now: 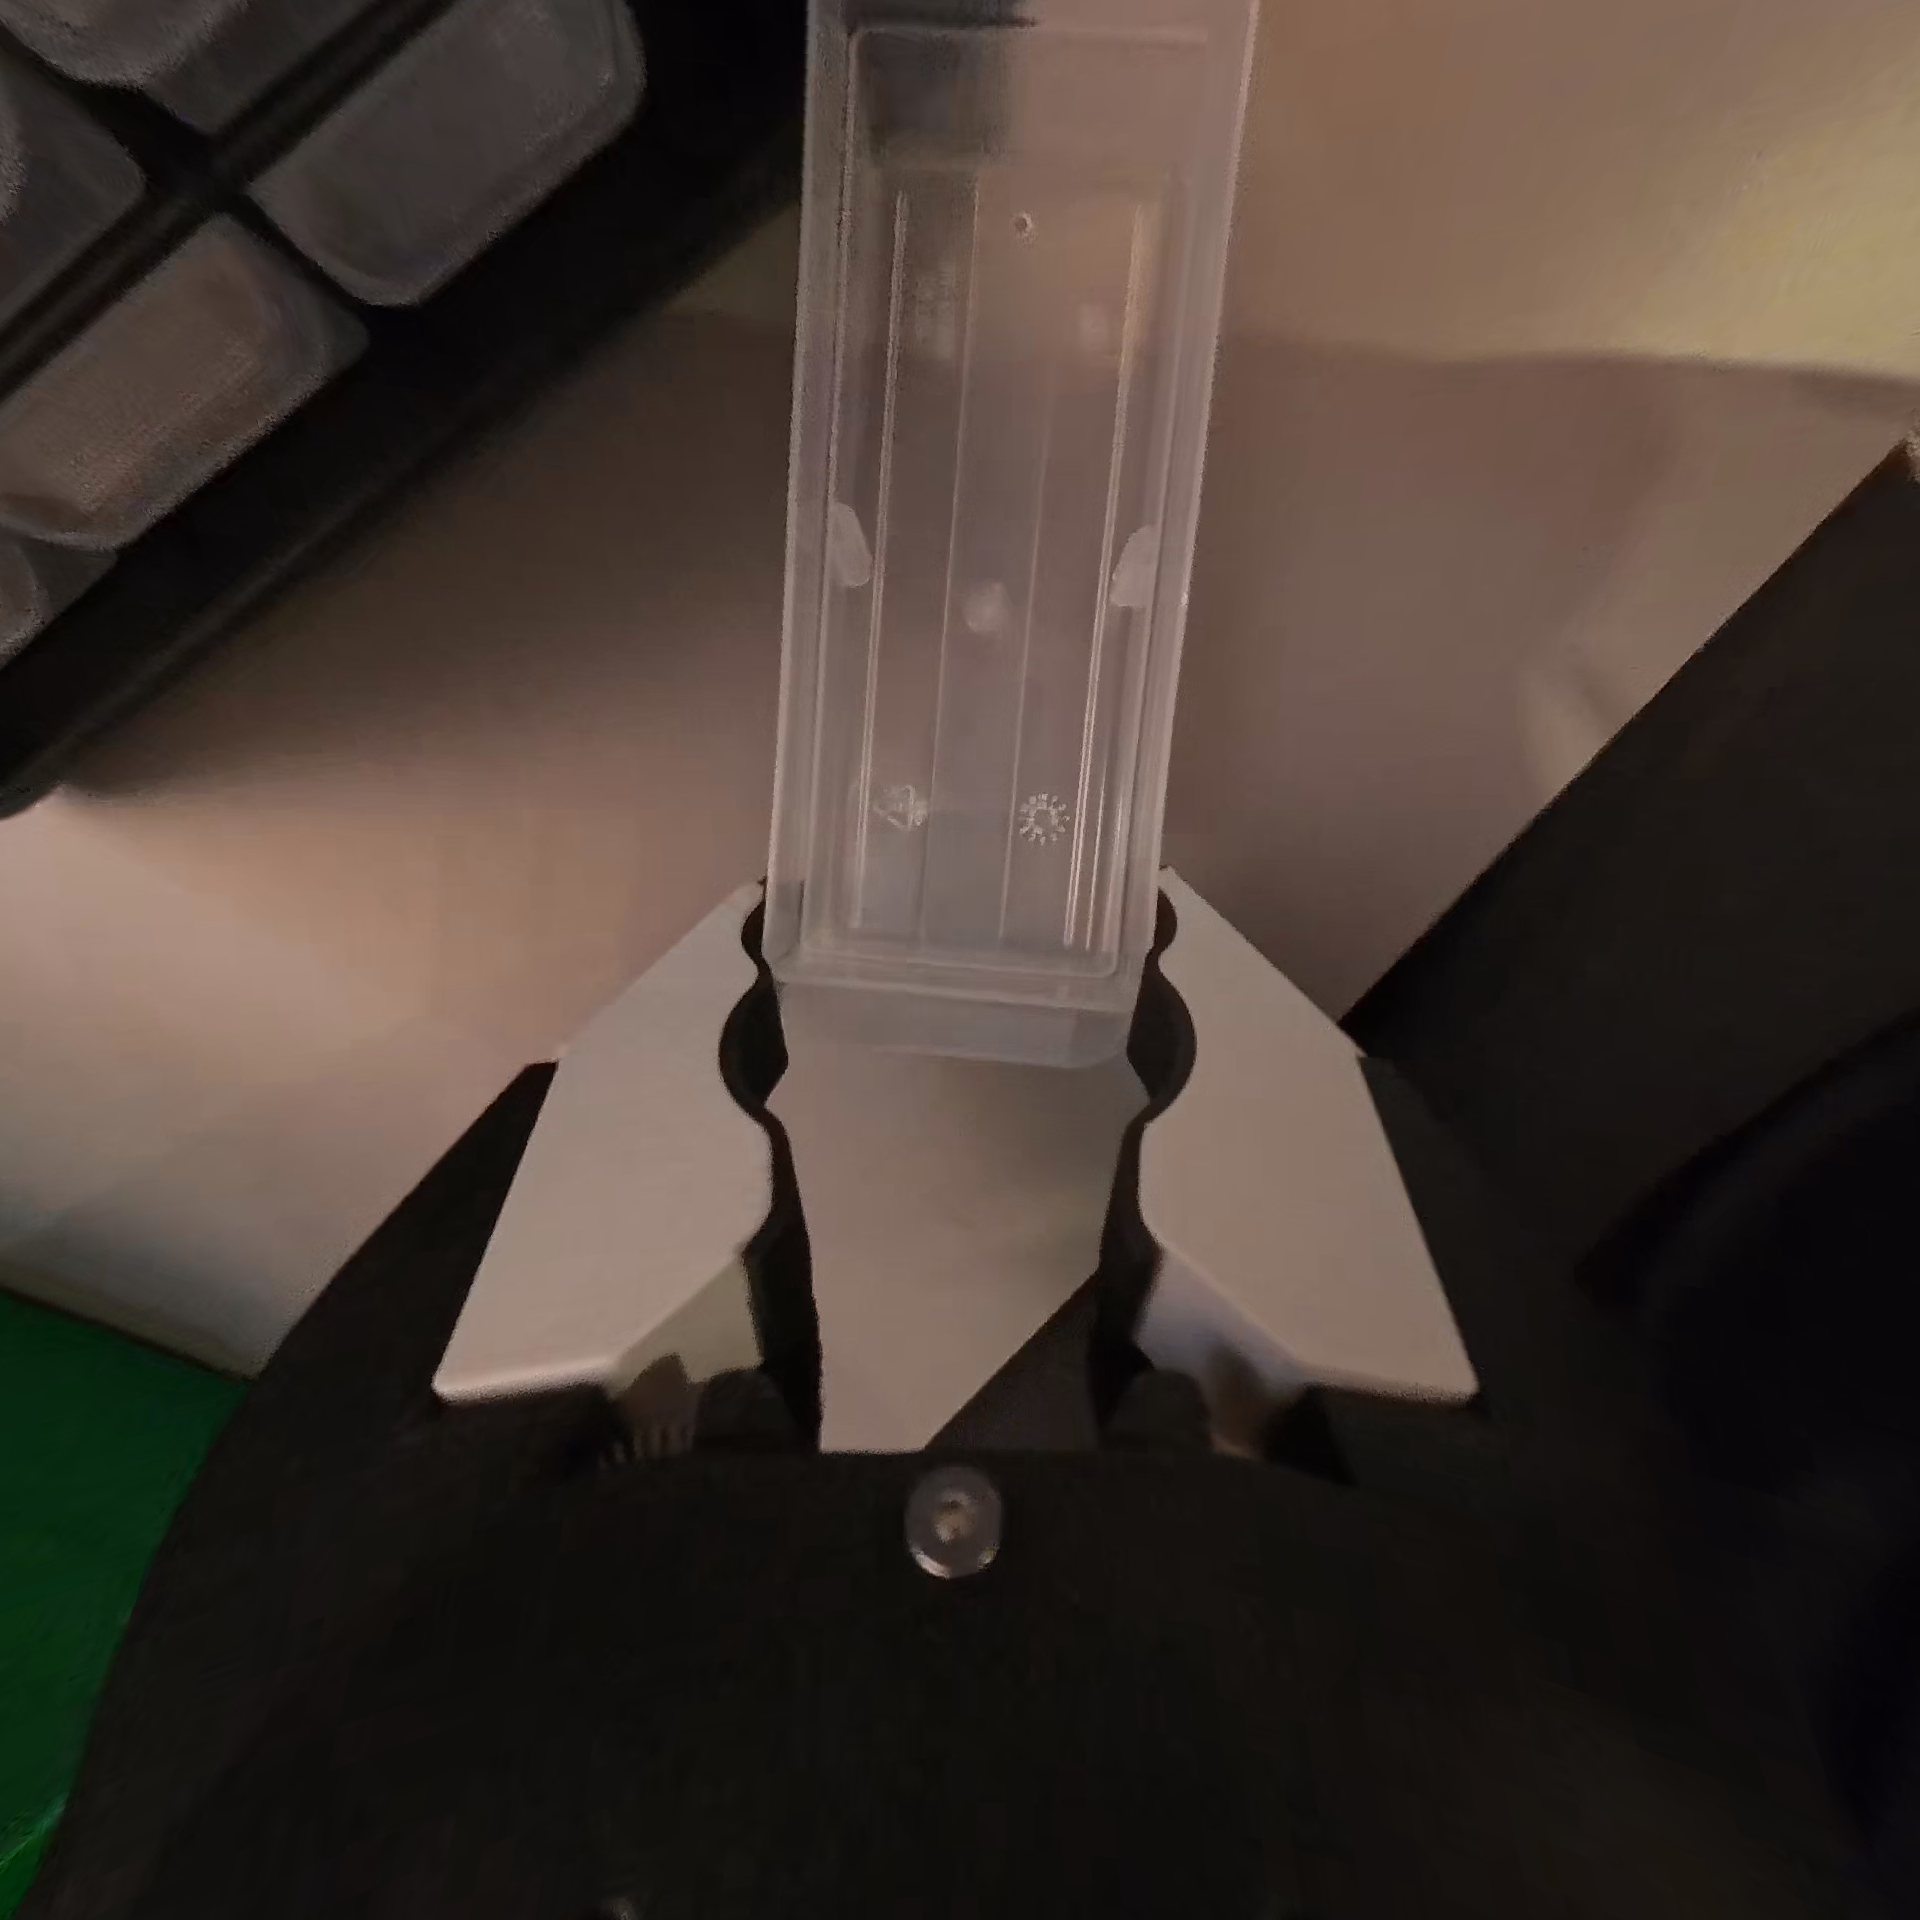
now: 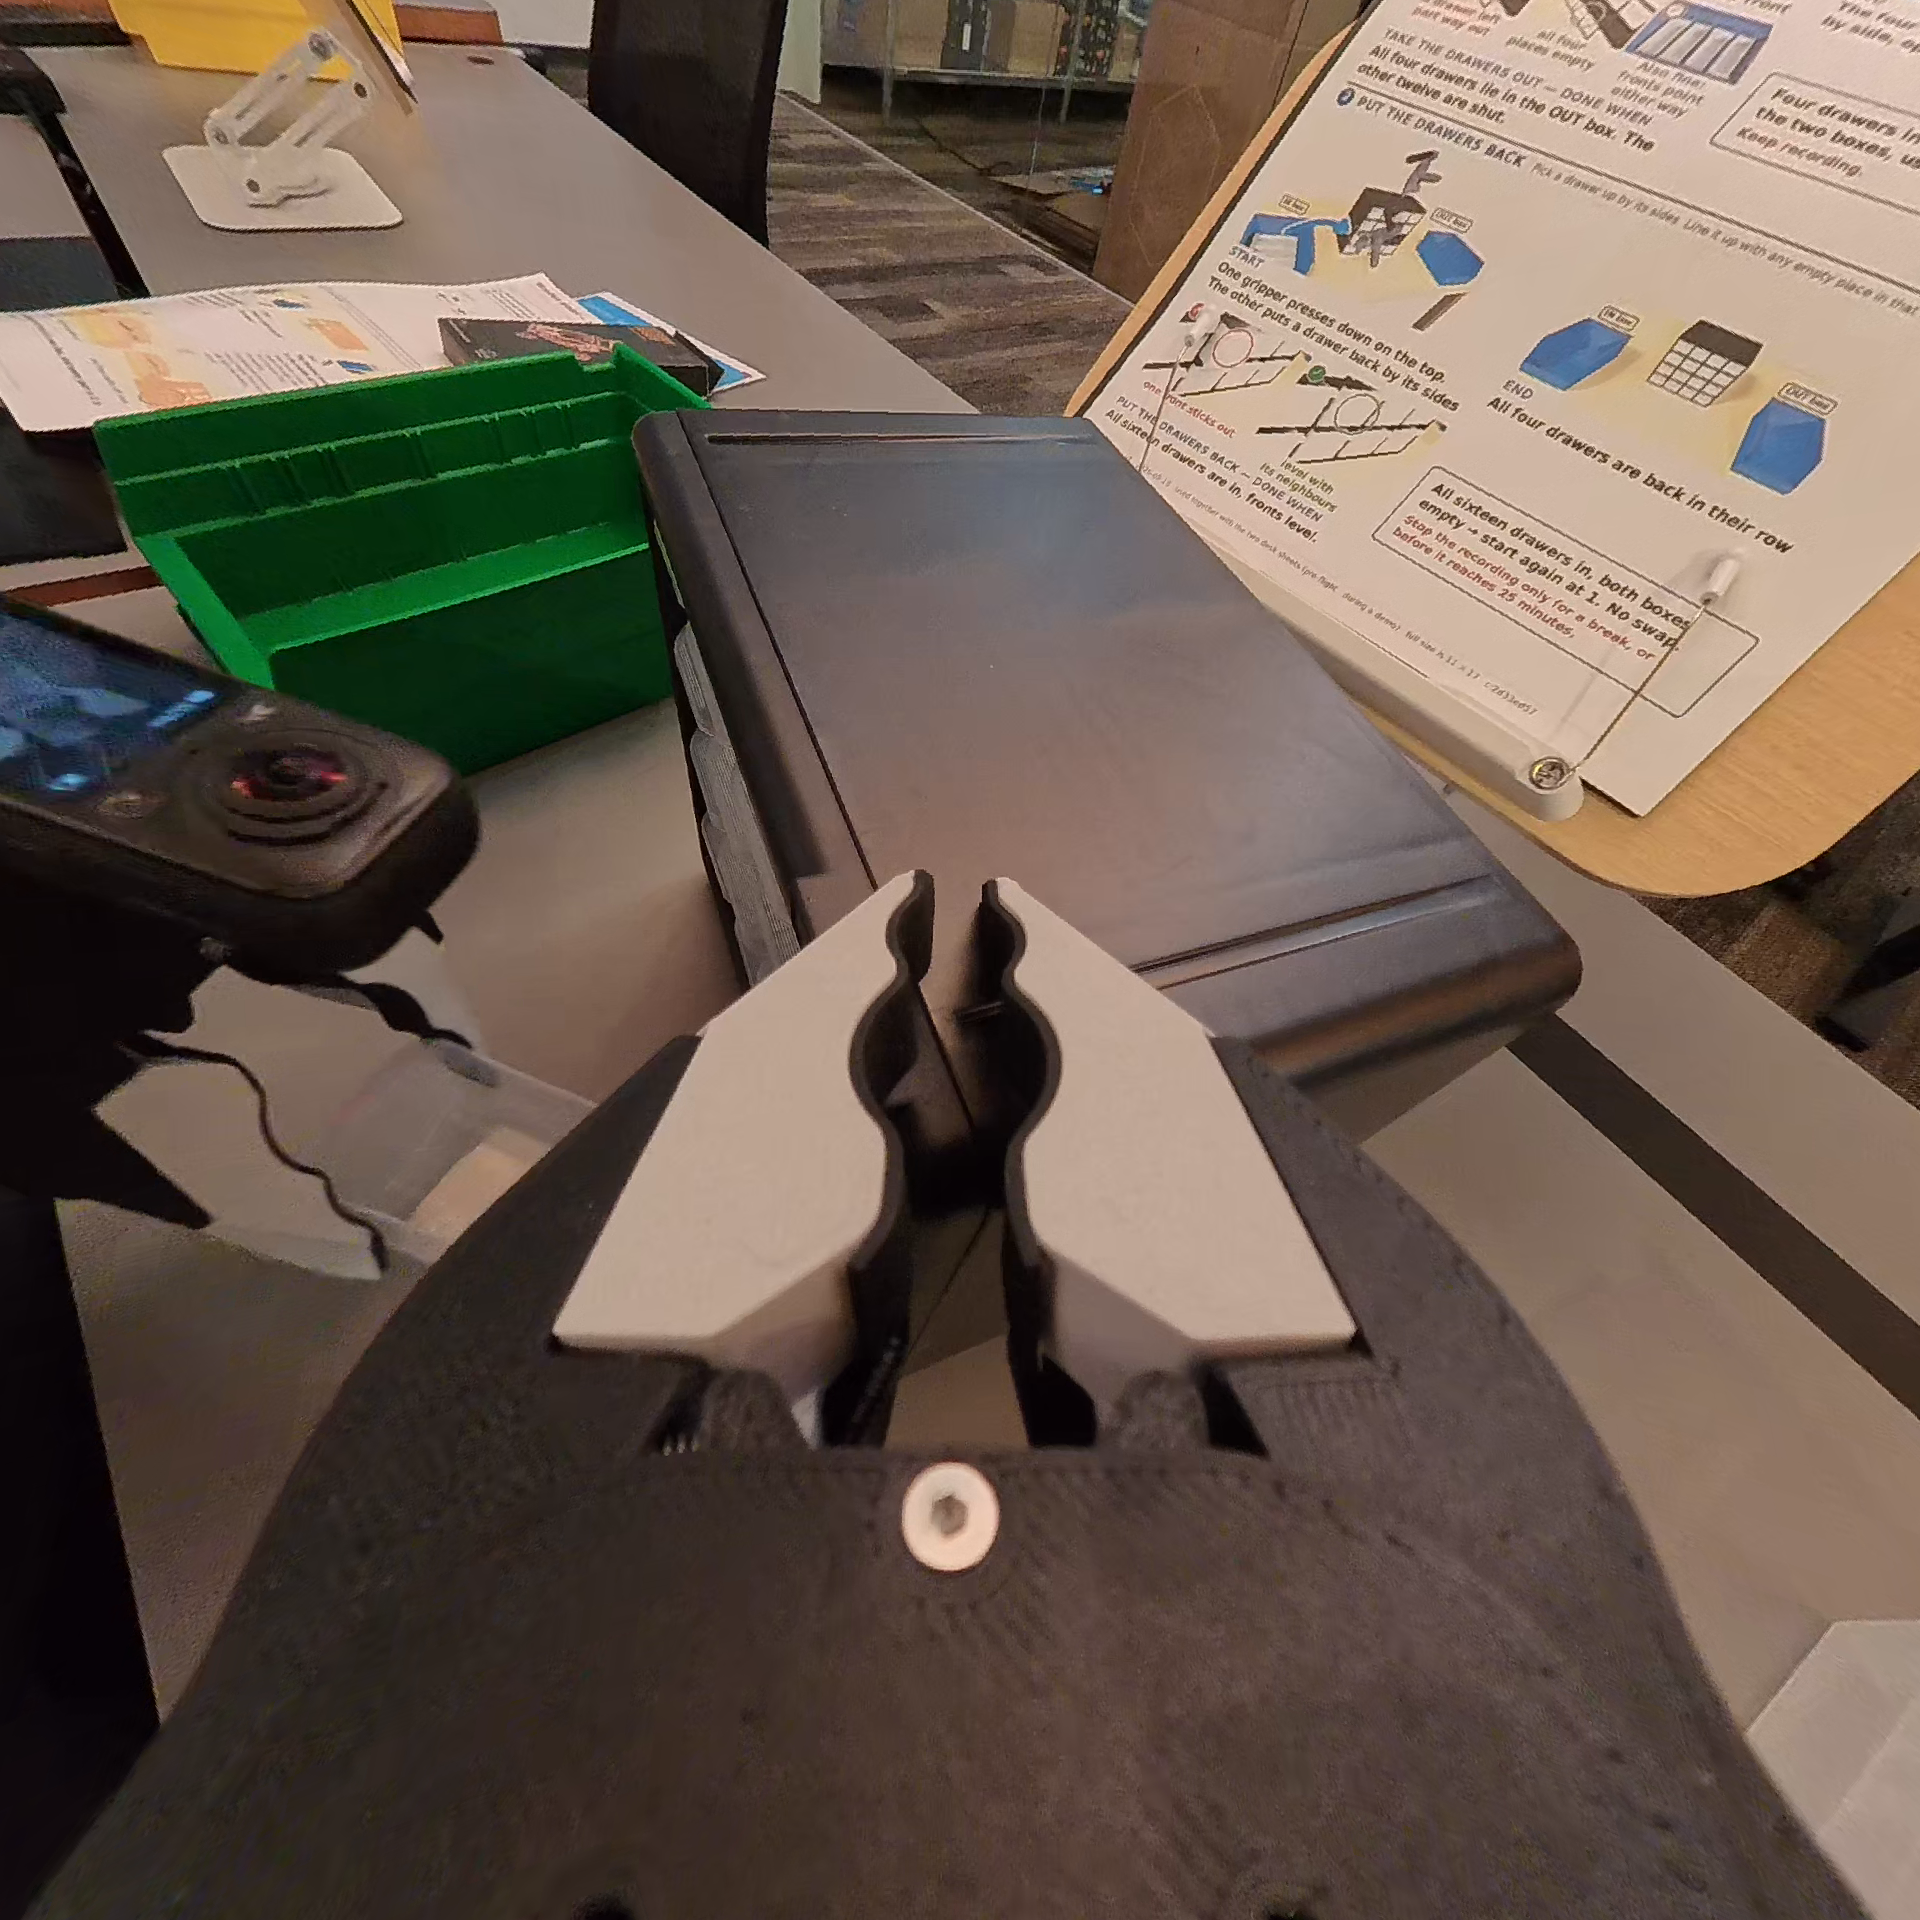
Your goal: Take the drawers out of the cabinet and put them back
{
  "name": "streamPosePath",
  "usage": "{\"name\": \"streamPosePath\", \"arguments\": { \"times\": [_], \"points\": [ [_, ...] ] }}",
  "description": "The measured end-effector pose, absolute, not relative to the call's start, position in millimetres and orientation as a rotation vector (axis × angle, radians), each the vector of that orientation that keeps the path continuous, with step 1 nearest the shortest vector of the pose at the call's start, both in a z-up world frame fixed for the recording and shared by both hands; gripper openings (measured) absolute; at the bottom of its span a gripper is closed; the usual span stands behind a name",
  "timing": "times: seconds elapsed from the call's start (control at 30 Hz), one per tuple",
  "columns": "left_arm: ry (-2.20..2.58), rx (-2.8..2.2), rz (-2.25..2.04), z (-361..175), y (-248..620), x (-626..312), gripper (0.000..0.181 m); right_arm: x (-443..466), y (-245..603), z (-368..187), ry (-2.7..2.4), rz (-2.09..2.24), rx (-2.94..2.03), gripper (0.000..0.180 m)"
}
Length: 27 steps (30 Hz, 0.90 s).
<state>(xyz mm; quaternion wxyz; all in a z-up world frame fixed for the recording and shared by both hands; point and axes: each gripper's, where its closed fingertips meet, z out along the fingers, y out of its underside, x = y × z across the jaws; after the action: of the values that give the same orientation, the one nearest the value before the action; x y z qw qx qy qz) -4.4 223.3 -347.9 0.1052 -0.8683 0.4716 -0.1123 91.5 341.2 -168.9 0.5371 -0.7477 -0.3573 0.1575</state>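
My left gripper [image 1: 961, 914] is shut on the sides of a clear plastic drawer [image 1: 997, 520] at its near end. The drawer reaches forward over the grey table, out of the cabinet. The black cabinet [image 1: 156, 312] shows its translucent drawer fronts at the upper left. In the right wrist view my right gripper [image 2: 956, 894] is shut and empty. Its tips are at the near edge of the cabinet's flat top [image 2: 1091, 675]. The clear drawer [image 2: 447, 1122] shows at the left, under the left gripper's camera [image 2: 239, 790].
A green ribbed box [image 2: 416, 540] stands left of the cabinet and shows in the left wrist view [image 1: 83, 1558]. An instruction board [image 2: 1558, 364] leans at the right. Papers [image 2: 260, 343] and a clear stand [image 2: 281, 156] lie farther back. A dark shape [image 1: 1662, 1039] fills the right.
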Motion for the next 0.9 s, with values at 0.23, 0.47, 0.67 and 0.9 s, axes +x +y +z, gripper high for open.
{"name": "streamPosePath", "arguments": {
  "times": [0.23, 0.47, 0.67, 0.9],
  "points": [
    [1.376, -2.698, -0.245, -352, 230, -3, 0.065, 92, 341, -169, -0.852, 0.378, -1.777, 0.007],
    [1.265, -2.703, -0.354, -337, 232, 7, 0.065, 93, 342, -169, -0.847, 0.391, -1.776, 0.007],
    [1.170, -2.650, -0.390, -323, 241, 10, 0.065, 93, 342, -169, -0.846, 0.394, -1.777, 0.007],
    [1.040, -2.586, -0.404, -325, 250, 18, 0.065, 93, 342, -169, -0.845, 0.394, -1.777, 0.007]
  ]
}}
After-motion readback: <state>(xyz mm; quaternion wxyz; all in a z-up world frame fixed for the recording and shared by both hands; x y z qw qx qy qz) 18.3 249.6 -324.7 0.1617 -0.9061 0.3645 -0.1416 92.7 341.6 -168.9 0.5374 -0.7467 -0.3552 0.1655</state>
